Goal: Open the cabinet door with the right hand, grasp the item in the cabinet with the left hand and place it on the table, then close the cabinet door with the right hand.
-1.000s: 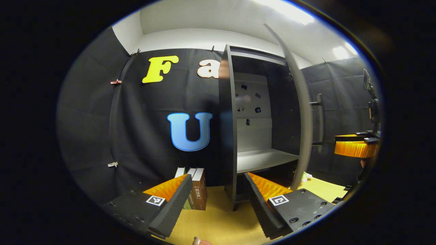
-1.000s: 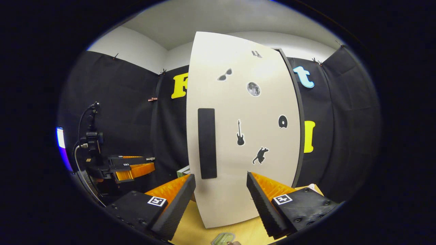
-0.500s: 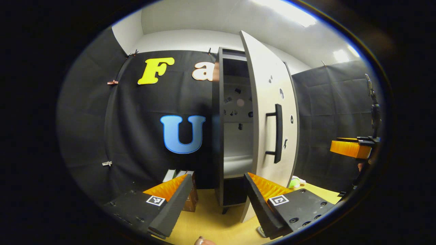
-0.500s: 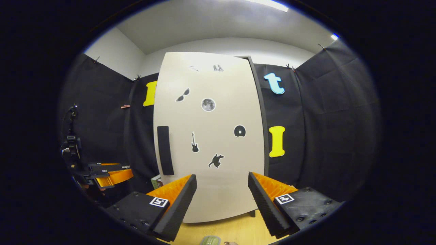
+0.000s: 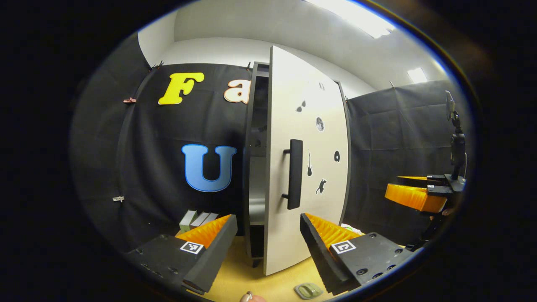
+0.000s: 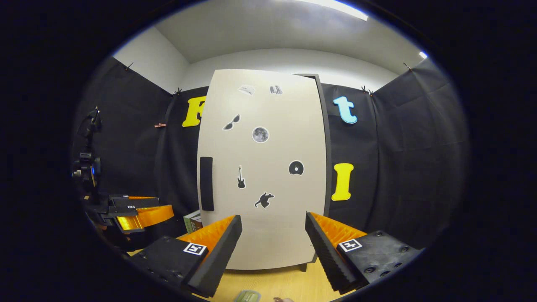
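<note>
Cabinet door [image 5: 308, 167] nearly shut – both claws empty, jaws wide.

Left claw [image 5: 268, 247] hangs over the surface [image 5: 251, 285] w/ nothing between its fingers; ahead, a narrow gap shows on the handle [image 5: 294, 174] side, dark cabinet [image 5: 254, 167] interior behind it. Right claw [image 6: 272, 247] faces the door front, stickers in plain sight, jaws apart & clear of the door – not touching. Small greenish item [image 5: 308, 290] lies on the surface near its front edge, just beside the left claw's fingers. Books [image 5: 197, 219] stand by the cabinet at the back edge.
</note>
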A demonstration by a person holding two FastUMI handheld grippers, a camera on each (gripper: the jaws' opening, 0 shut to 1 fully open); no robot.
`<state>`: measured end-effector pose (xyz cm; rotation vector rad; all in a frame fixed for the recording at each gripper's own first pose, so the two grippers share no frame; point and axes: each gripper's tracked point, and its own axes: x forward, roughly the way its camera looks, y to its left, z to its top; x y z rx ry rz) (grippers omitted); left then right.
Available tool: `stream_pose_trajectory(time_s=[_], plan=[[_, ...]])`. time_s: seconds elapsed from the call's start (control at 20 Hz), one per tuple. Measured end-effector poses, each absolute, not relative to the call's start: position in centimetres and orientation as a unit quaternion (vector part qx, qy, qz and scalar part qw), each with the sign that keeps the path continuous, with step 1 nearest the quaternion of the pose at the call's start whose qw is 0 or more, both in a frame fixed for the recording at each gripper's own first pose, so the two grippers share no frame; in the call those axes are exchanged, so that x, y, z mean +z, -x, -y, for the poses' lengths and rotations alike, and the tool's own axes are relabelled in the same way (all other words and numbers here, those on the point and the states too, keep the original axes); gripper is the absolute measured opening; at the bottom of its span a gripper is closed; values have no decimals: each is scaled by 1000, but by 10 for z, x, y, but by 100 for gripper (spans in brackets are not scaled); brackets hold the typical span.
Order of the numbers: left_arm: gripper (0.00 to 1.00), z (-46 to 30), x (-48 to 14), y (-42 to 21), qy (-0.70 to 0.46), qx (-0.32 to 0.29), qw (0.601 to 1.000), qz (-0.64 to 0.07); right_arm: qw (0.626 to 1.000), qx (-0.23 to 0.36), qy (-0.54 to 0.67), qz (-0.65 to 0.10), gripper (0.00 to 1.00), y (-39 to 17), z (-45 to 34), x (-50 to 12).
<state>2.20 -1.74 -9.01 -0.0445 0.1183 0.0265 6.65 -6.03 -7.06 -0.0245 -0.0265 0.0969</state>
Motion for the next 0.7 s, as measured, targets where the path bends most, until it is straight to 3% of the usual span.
stream_pose_trajectory(time_s=[0.7], plan=[[95, 26, -81, -34, 30, -5, 998, -52, 998, 48, 24, 19, 97, -75, 53, -62]])
